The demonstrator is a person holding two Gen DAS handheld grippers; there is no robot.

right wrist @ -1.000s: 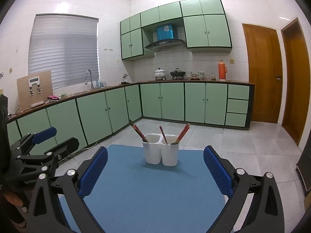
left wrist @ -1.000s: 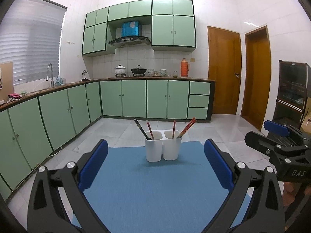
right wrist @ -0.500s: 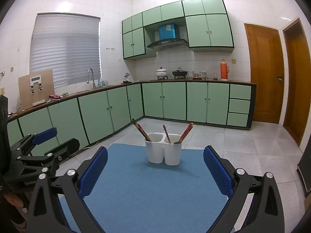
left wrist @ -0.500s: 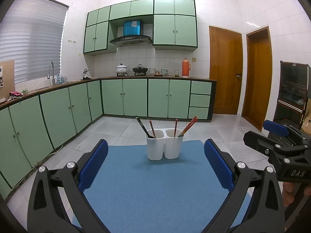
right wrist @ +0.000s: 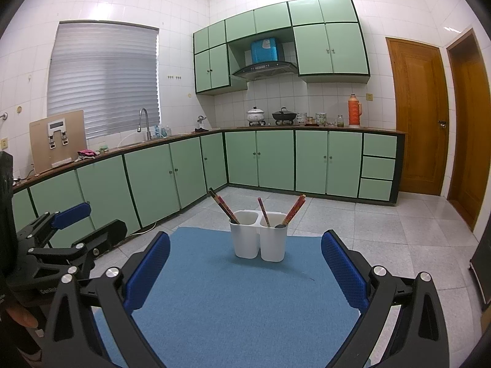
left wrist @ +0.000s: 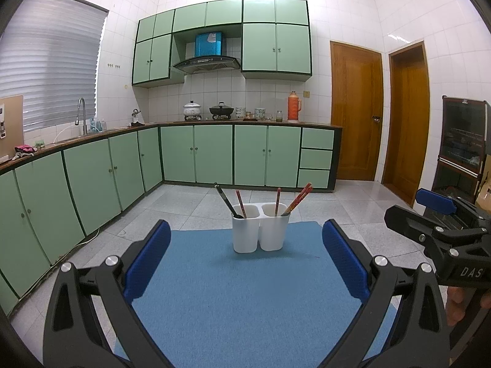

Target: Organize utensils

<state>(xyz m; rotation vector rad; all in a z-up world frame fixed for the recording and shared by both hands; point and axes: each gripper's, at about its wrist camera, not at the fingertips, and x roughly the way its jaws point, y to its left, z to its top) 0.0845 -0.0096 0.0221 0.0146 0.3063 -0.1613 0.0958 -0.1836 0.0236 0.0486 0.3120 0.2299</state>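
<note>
Hovering over the near part of the mat (left wrist: 245,291), left gripper (left wrist: 245,260) spread wide, nothing between its blue pads (left wrist: 148,260). Right gripper (right wrist: 245,263) likewise wide and empty, over the same mat (right wrist: 239,300). Both well short of the holder (left wrist: 260,228); bare mat lies between each pair of pads and it.

Holder: white, two compartments side by side, upright near the mat's far edge (right wrist: 260,234). Beyond that edge, floor only, then green cabinets (left wrist: 214,153). Room open on both sides of the holder.

Left view: right gripper seen from the side at the right edge (left wrist: 445,230), off the mat's right edge. Right view: left gripper at the left edge (right wrist: 61,239), off the mat's left side. Right view alone shows a brown board (right wrist: 56,139) on the counter in full.

Utensils stand handle-up, long axes steep. Left compartment: black handle (left wrist: 225,201) leaning left, red chopstick (left wrist: 240,204) close to upright. In the right view these two overlap, both leaning left. Right compartment: one red chopstick (left wrist: 277,201) near upright, a red pair (left wrist: 299,197) leaning right. Right view shows a dark spoon end (right wrist: 280,225) at the rim beneath the leaning pair (right wrist: 295,210).
</note>
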